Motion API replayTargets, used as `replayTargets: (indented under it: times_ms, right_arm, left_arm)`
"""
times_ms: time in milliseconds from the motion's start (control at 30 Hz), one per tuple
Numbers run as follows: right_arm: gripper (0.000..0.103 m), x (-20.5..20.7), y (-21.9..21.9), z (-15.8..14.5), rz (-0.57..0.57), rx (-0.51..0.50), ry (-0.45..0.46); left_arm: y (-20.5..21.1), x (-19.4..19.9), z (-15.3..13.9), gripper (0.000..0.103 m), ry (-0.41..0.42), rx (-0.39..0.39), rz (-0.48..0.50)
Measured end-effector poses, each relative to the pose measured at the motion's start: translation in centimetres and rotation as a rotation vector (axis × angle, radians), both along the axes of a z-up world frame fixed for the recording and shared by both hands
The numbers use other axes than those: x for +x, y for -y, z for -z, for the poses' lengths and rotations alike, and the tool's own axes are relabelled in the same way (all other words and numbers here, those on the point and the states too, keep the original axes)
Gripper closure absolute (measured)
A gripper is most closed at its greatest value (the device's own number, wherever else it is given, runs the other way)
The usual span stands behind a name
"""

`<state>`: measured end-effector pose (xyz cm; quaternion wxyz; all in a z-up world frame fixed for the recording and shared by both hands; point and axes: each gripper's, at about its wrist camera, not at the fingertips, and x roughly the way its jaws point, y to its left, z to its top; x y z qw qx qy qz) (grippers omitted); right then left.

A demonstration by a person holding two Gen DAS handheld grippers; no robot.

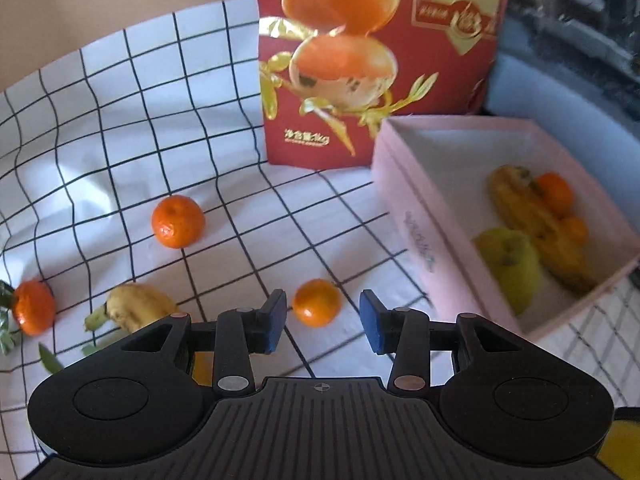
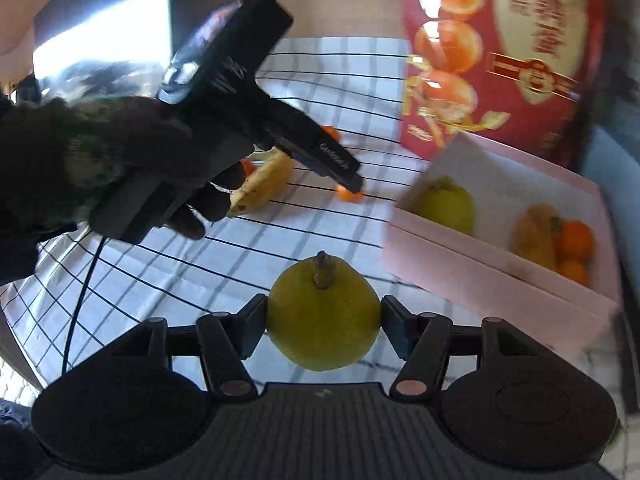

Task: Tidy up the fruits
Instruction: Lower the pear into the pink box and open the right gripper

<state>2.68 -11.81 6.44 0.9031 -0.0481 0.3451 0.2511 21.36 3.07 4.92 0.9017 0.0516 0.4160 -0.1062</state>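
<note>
About halfway, I'd say. The pink box (image 1: 420,236) already holds a green pear (image 1: 510,264), a spotty banana (image 1: 536,228) and two mandarins tucked behind it, maybe more; the view's blurry there. Left on the checked cloth (image 1: 120,120): three mandarins and one stubby banana (image 1: 134,306).

The right gripper (image 2: 324,322) is clamped on a yellow-green pear (image 2: 324,312), one pad each side, stem pointing away, carried above the cloth just short of the box's near wall. So that one's next in, by the look of it.

The left gripper (image 1: 323,322) has its jaws spread wide, nothing between them, lined up w/ the nearest mandarin (image 1: 317,303), which sits on the cloth just beyond the blue pads (image 1: 276,322).

Textures: mandarins are small, round, dimpled, glossy; one at the far left has leaves on. Pears are smooth, squat and firm-looking. Bananas are soft and bruised, so they'll want a gentle squeeze. The box is thin matte card, shallow and open-topped. A shiny red fruit bag (image 1: 360,60) stands behind it.
</note>
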Motion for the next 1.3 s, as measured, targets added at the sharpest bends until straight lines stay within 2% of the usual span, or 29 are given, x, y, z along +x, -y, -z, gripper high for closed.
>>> replayTargets:
  times_ms: [133, 167, 300, 400, 533, 600, 633, 767, 900, 1067, 1200, 1300]
  right_arm:
    - [0.041, -0.8, 2.3, 0.3, 0.079, 0.008, -0.02]
    - [0.041, -1.0, 2.8, 0.3, 0.095, 0.01, -0.023]
    - [0.041, -1.7, 4.3, 0.2, 0.135, 0.009, -0.026]
    - [0.042, -2.5, 5.6, -0.2, 0.156, 0.009, -0.019]
    - [0.041, -2.4, 7.5, -0.5, 0.203, 0.026, -0.023]
    - [0.041, -2.4, 8.3, -0.7, 0.223, 0.034, -0.018]
    - [0.041, -2.4, 8.7, -0.7, 0.232, 0.037, -0.013]
    - [0.041, -2.6, 9.9, -0.7, 0.267, 0.045, 0.004]
    - [0.041, -3.0, 10.6, -1.0, 0.292, 0.046, 0.018]
    - [0.041, -2.3, 11.5, -2.4, 0.306, 0.067, 0.038]
    - [0.041, 0.7, 12.1, -4.5, 0.297, 0.116, 0.049]
    - [0.041, 4.6, 11.9, -6.3, 0.28, 0.152, 0.05]
  left_arm:
    - [0.4, 1.2, 0.9, 0.059, -0.011, 0.046, 0.002]
    - [0.4, 1.3, 1.0, 0.069, -0.013, 0.049, 0.005]
    - [0.5, 0.4, 0.6, 0.069, 0.016, 0.044, 0.016]
    - [0.6, -1.4, -1.6, 0.069, 0.082, -0.016, 0.017]
    - [2.2, -2.8, -6.5, 0.069, 0.149, -0.158, 0.066]
    - [4.2, -2.8, -8.1, 0.069, 0.125, -0.242, 0.157]
    - [5.3, -2.7, -8.4, 0.069, 0.107, -0.26, 0.195]
    - [9.6, -2.0, -7.4, 0.069, 0.062, -0.254, 0.276]
    - [10.4, -1.2, -5.5, 0.068, -0.006, -0.289, 0.234]
    - [8.1, -3.2, -4.5, 0.068, -0.009, -0.339, 0.174]
    - [6.2, -6.8, -4.4, 0.068, 0.012, -0.36, 0.116]
    - [5.3, -9.4, -4.1, 0.068, 0.018, -0.367, 0.092]
